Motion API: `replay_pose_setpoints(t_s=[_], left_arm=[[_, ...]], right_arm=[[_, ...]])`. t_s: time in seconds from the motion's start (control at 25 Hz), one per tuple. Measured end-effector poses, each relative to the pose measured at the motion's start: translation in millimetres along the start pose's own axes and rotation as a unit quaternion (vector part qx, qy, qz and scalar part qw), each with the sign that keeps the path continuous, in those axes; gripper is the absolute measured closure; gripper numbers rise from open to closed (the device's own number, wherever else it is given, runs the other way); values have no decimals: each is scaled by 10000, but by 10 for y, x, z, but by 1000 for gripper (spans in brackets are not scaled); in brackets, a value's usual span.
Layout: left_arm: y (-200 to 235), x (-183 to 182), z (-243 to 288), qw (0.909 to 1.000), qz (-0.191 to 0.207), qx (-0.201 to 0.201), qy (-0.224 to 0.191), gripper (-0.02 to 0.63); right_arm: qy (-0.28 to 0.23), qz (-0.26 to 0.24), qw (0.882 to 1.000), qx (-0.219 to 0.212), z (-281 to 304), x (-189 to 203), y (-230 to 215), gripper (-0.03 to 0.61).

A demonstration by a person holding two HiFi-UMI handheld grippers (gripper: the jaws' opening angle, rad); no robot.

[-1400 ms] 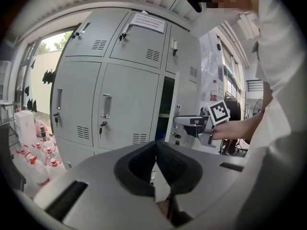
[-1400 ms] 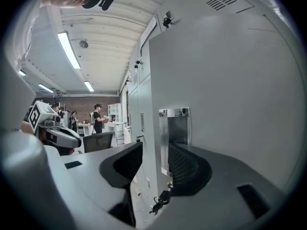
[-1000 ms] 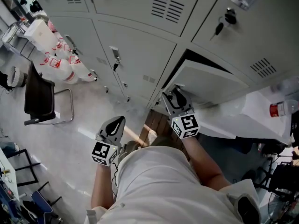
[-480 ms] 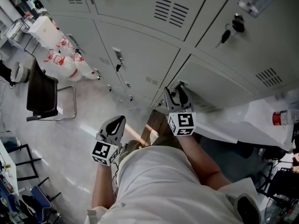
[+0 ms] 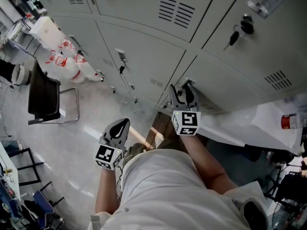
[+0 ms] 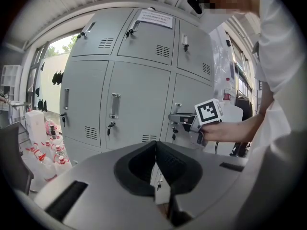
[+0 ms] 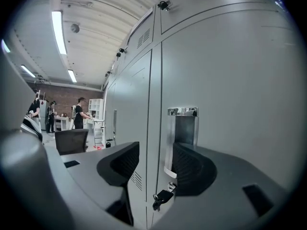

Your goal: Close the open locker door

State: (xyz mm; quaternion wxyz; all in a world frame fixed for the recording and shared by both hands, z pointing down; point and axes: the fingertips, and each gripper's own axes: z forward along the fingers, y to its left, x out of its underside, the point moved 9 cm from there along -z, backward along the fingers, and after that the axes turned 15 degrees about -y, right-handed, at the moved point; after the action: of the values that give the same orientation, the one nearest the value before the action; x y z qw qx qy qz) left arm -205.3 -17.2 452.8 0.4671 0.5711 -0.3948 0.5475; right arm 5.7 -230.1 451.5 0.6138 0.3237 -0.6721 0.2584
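Nothing legible for me to log. Items bearing print or markings:
1. White paper notice [image 6: 154,18], on a top-row locker door [image 6: 139,40]: lines of print, too small to read.
2. Bottle [image 5: 289,121], red label: unreadable.
3. Cubes on left gripper [image 5: 121,125] and right gripper [image 5: 184,86]: black-and-white square markers, patterns only, no letters.

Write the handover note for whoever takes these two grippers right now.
Left gripper: fingers shut, empty, held low beside the person.
Right gripper: open, its fingers have just been opening, nothing gripped. It faces the chrome recessed handle of the grey metal locker door.
Done: that door looks flush with its neighbours, so closed.
Left: probably only backing the right gripper away. Whether the latch caught cannot be told.
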Motion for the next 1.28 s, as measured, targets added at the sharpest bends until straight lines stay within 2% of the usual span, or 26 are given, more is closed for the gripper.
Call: replay_pose_setpoints(t_s=[0.52, 0.8, 1.04, 1.28], left_arm=[[32, -6, -6, 9999, 0, 148, 29, 609], [15, 10, 41, 9994, -44, 341, 20, 609], [-58, 28, 138, 9982, -63, 590, 0, 609], [-178, 45, 276, 9956, -87, 929, 11, 609]], right_arm=[[157, 47, 9996, 221, -58, 33, 10, 362], [100, 182, 9998, 83, -198, 8, -25, 373], [17, 187, 9995, -251, -437, -54, 3, 415], [28, 186, 9992, -354, -764, -102, -29, 478]])
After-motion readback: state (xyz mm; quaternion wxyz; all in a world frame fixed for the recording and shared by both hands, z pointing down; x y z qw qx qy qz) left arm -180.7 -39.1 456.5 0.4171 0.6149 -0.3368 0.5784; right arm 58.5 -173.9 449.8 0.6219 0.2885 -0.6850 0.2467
